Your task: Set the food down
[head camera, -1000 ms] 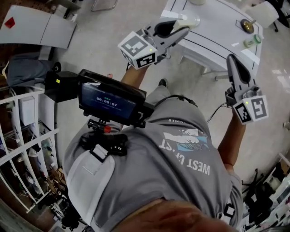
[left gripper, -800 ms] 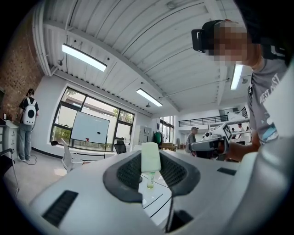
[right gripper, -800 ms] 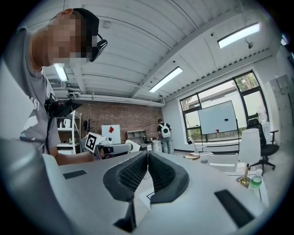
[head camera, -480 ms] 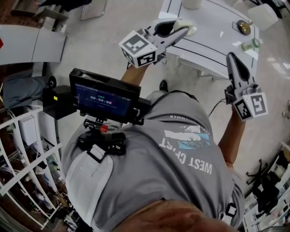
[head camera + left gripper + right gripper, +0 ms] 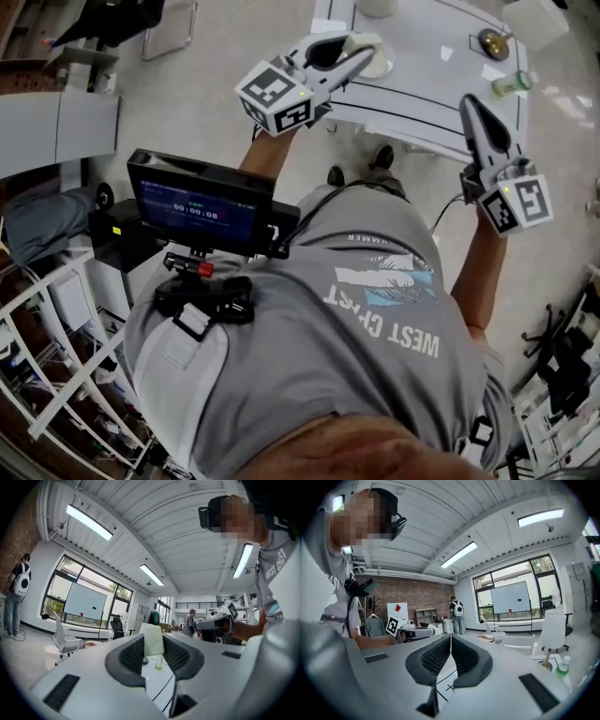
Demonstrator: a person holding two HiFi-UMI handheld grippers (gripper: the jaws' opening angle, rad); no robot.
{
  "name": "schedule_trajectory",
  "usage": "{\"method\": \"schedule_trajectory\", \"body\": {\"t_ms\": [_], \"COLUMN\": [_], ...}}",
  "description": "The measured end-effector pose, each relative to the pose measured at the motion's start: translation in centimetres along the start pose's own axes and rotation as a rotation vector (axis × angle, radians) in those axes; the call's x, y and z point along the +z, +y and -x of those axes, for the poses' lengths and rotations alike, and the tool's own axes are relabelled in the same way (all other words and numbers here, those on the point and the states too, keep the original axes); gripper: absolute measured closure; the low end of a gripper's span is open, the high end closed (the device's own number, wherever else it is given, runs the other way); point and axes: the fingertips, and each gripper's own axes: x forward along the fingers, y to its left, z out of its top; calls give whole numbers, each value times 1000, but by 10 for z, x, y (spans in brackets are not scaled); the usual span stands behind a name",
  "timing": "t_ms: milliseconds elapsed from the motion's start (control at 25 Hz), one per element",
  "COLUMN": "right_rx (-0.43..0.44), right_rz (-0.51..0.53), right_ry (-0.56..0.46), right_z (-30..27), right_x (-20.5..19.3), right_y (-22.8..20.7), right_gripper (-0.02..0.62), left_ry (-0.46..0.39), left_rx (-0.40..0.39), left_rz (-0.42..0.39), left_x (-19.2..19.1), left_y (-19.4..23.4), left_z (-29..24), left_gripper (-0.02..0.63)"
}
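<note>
Pale cream block of food (image 5: pixel 153 641) is pinched between the fingers of the left gripper (image 5: pixel 361 54), in the air and apparently over the near corner of the white, black-lined surface (image 5: pixel 427 66). Right gripper (image 5: pixel 450 654) has its fingers closed on nothing. Set-down not done yet: lowering and release are left.

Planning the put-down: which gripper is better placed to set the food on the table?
Left. The left gripper is shut on the pale food piece at the white table's edge; the right gripper is shut with nothing between its jaws.
</note>
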Motion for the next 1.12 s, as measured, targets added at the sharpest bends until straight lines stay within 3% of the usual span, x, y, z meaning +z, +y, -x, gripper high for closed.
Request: {"method": "schedule_trajectory", "body": {"t_ms": [320,600,1120], "right_rx": [41,98,124], "right_rz": [-38,-49,-80], "right_ry": [28,81,141], "right_z": [-35,-69,-88], "right_x": [-7,-14,-45], "right_y": [-53,-82,-124], "right_gripper": [586,586,586], "left_ry": [72,159,418], "left_rx": [75,159,268], "left_rz": [22,51,115], "left_x": [-30,-80,-222], "left_y": [51,100,166], "left_z": [-42,-70,-101], "left_gripper": [500,500,500]}}
